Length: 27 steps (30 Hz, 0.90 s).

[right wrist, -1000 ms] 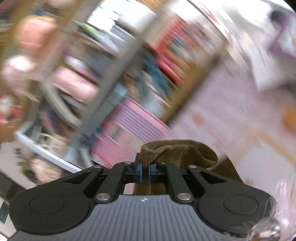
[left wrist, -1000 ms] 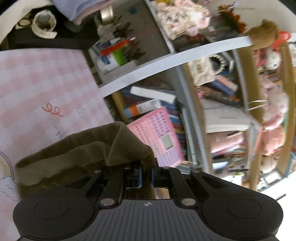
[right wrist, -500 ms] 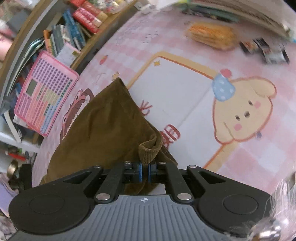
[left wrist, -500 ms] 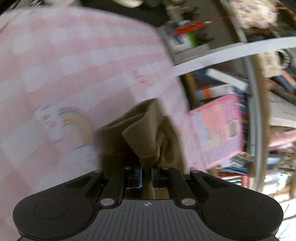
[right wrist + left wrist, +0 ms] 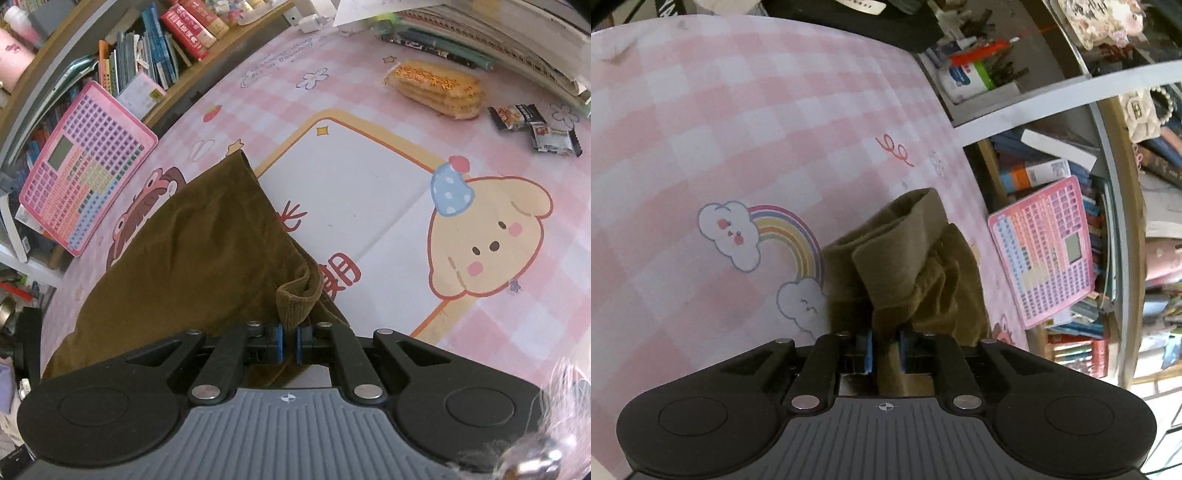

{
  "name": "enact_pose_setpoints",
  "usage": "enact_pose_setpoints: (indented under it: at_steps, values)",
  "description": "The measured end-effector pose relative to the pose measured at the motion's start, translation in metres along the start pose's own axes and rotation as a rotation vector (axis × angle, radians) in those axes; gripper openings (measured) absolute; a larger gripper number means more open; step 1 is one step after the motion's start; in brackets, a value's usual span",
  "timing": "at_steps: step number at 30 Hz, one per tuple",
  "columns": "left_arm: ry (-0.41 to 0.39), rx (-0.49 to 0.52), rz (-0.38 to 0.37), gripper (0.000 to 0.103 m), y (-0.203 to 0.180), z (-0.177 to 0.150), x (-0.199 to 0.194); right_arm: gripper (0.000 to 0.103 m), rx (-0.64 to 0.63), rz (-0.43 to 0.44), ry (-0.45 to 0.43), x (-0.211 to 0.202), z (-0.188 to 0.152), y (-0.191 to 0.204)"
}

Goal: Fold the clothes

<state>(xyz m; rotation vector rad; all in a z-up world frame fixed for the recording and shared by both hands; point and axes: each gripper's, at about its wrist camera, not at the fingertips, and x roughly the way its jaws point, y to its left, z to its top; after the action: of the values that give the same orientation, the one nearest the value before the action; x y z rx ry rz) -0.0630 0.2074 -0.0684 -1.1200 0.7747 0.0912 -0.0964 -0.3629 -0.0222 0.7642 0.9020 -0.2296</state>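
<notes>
Garment [image 5: 192,254] now lowered onto mat [image 5: 369,206], grippers clamped.

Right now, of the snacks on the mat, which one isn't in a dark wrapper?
The orange cracker pack, clear-wrapped, lying toward the table's far edge. The two small packets beside it have dark wrappers.

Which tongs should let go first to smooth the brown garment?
Probably the left tongs: their end of the garment is bunched, while the right tongs pinch a hem beside cloth already lying flat.

The pink checked mat [image 5: 388,206] bears a red character "朝".
</notes>
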Motion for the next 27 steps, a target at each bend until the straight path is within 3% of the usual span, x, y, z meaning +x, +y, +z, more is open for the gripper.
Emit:
enact_pose_setpoints:
  at_steps: [2, 4, 5, 7, 11, 14, 16, 21, 23, 26, 27]
  values:
    - [-0.011, 0.010, 0.005, 0.023, 0.001, 0.000, -0.007, 0.006, -0.001, -0.006, -0.001, -0.001, 0.000, 0.001]
    - [-0.029, 0.027, 0.030, 0.045, 0.000, 0.002, -0.012, 0.016, -0.008, -0.017, -0.011, -0.006, 0.000, 0.003]
    - [-0.043, 0.040, 0.065, 0.048, -0.001, 0.001, -0.011, 0.021, -0.016, -0.022, -0.020, -0.009, -0.001, 0.005]
    - [-0.051, 0.063, 0.105, 0.049, -0.003, -0.003, -0.010, 0.036, -0.052, -0.043, -0.042, -0.016, -0.003, 0.009]
    - [-0.079, 0.058, 0.115, 0.051, -0.007, -0.006, -0.002, 0.036, -0.154, -0.107, -0.061, -0.018, -0.009, 0.015]
    - [-0.097, 0.070, 0.132, 0.046, -0.015, -0.005, 0.004, 0.030, -0.213, -0.122, -0.050, -0.011, -0.014, 0.018]
    - [-0.107, 0.084, 0.148, 0.027, -0.022, -0.005, 0.007, 0.024, -0.252, -0.131, -0.043, -0.007, -0.017, 0.020]
    - [-0.132, 0.122, 0.189, 0.013, -0.040, -0.004, 0.014, 0.016, -0.320, -0.105, -0.054, 0.006, -0.013, 0.030]
    - [-0.206, 0.237, 0.068, 0.013, -0.067, -0.008, -0.005, 0.016, -0.340, -0.097, -0.058, 0.012, -0.009, 0.037]
    - [-0.268, 0.281, -0.065, 0.013, -0.074, -0.009, -0.025, 0.015, -0.358, -0.076, -0.053, 0.021, -0.003, 0.047]
    - [-0.244, 0.228, -0.022, 0.013, -0.061, -0.003, -0.020, 0.015, -0.364, -0.072, -0.053, 0.024, -0.002, 0.050]
